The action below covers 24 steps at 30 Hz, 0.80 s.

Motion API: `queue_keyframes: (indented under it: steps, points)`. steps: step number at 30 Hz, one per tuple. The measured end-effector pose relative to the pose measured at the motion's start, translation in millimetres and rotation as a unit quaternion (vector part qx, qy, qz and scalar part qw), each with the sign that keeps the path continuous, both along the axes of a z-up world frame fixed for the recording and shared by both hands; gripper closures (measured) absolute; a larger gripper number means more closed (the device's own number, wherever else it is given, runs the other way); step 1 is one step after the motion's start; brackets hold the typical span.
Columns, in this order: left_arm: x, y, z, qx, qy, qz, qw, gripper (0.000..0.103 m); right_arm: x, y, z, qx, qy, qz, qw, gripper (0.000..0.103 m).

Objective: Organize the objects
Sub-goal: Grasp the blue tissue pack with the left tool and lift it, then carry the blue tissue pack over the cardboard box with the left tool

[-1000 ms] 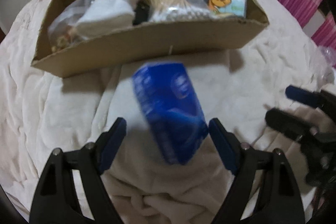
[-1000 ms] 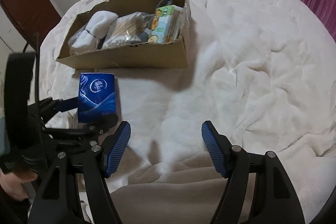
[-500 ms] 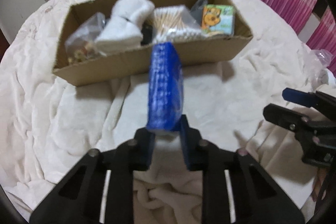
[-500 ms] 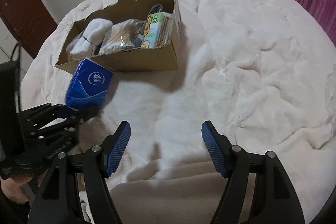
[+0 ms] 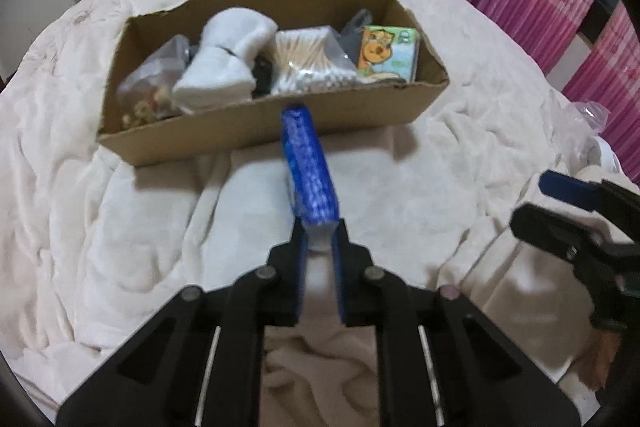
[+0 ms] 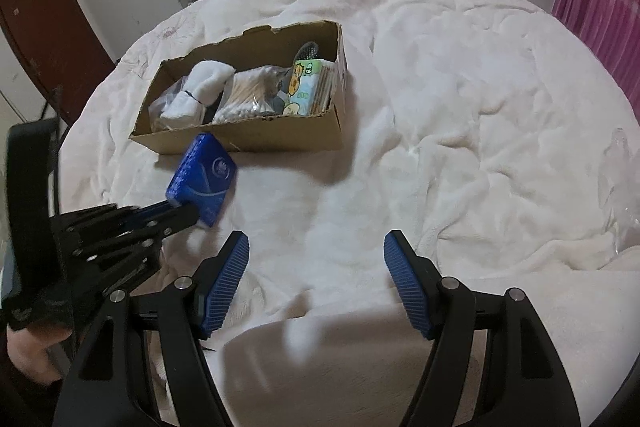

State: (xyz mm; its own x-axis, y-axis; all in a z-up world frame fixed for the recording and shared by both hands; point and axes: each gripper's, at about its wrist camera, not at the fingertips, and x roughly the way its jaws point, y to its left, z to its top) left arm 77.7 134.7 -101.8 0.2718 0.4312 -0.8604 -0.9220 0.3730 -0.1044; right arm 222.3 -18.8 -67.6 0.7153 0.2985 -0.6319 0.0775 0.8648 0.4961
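Right wrist: cardboard box (image 6: 280, 139) (socks (image 6: 200, 91); cotton swabs (image 6: 248, 95))

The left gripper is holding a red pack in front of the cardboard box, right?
Not quite: the pack is blue, not red. The right wrist view shows it clearly. The left gripper is indeed shut on it, in front of the cardboard box.

Blue pack's (image 5: 310, 167) print blurred — its near end hidden between the left tongs (image 5: 319, 241).
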Motion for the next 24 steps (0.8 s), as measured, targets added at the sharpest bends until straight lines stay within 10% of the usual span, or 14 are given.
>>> queue_keyframes:
  steps: [24]
  points:
    - [-42.7,-52.9,134.0,0.129,-0.067,0.002,0.9893,0.093,-29.2,-1.3,77.4,-0.011,-0.079,-0.006,0.997,0.03]
